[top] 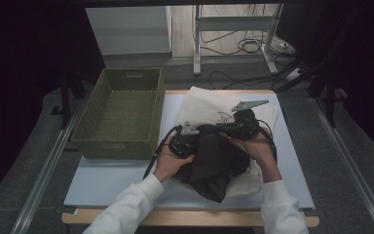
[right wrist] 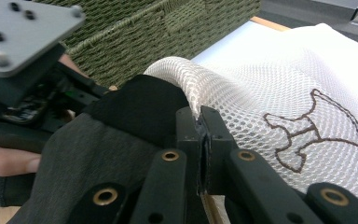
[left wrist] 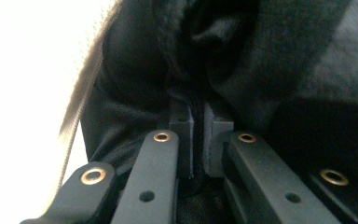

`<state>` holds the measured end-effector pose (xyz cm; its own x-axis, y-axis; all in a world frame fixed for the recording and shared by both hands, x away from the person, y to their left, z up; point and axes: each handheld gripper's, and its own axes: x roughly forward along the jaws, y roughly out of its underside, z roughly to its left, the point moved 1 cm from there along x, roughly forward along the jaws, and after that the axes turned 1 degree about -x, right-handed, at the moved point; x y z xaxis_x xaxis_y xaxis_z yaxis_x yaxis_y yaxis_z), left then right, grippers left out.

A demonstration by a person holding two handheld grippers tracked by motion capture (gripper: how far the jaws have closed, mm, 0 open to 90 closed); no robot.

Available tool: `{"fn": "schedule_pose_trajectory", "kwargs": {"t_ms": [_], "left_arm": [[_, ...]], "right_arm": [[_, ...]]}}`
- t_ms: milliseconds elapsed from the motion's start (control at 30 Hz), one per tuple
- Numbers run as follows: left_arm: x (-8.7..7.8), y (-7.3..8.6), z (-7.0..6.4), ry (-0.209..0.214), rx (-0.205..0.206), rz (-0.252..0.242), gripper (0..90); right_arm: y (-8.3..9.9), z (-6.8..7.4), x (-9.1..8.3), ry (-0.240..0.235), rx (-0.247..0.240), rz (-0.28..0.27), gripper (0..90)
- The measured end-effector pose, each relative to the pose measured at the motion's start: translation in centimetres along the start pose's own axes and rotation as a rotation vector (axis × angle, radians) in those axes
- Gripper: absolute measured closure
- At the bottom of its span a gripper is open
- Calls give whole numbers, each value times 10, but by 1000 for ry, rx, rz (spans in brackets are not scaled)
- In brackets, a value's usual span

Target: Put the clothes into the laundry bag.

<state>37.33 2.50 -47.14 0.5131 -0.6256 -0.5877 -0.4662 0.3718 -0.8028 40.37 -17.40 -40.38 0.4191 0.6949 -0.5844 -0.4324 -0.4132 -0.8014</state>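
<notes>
A dark grey garment (top: 216, 161) lies bunched over a white mesh bag (top: 209, 105) with a brown embroidered figure (right wrist: 317, 126) on the table. My left gripper (top: 195, 141) is at the garment's left side, and in the left gripper view its jaws (left wrist: 198, 128) are shut on a fold of the dark cloth (left wrist: 242, 60). My right gripper (top: 224, 130) comes in from the right; its jaws (right wrist: 203, 126) are shut on the bag's rolled rim (right wrist: 182, 74). The garment (right wrist: 116, 135) sits just left of that rim. The left gripper's grey plate (right wrist: 23, 32) shows beyond it.
A green woven basket (top: 121, 112) stands at the table's back left, close to the left hand. The pale table top (top: 107, 180) has bare room in front of the basket. Beyond the table's far edge are a metal stand (top: 233, 29) and floor cables.
</notes>
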Motion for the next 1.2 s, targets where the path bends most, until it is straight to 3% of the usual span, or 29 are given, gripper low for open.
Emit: {"fn": "schedule_pose_trajectory", "kwargs": {"t_ms": [200, 300, 600, 867, 1067, 1200], "left_arm": [[10, -7, 2, -29, -7, -4, 851], [16, -8, 4, -20, -42, -12, 851], [20, -7, 5, -19, -66, -32, 837], [-7, 1, 6, 22, -70, -82, 804], [-42, 3, 5, 36, -48, -130, 766], [-65, 6, 3, 75, -63, -167, 763]], "right_arm": [[0, 0, -1, 2, 1, -5, 874], [-1, 2, -2, -3, 2, -7, 874], [-2, 1, -3, -6, 3, -13, 874], [-1, -1, -4, -3, 8, -14, 873], [0, -2, -4, -2, 14, -14, 873], [0, -3, -4, -3, 13, -14, 873]]}}
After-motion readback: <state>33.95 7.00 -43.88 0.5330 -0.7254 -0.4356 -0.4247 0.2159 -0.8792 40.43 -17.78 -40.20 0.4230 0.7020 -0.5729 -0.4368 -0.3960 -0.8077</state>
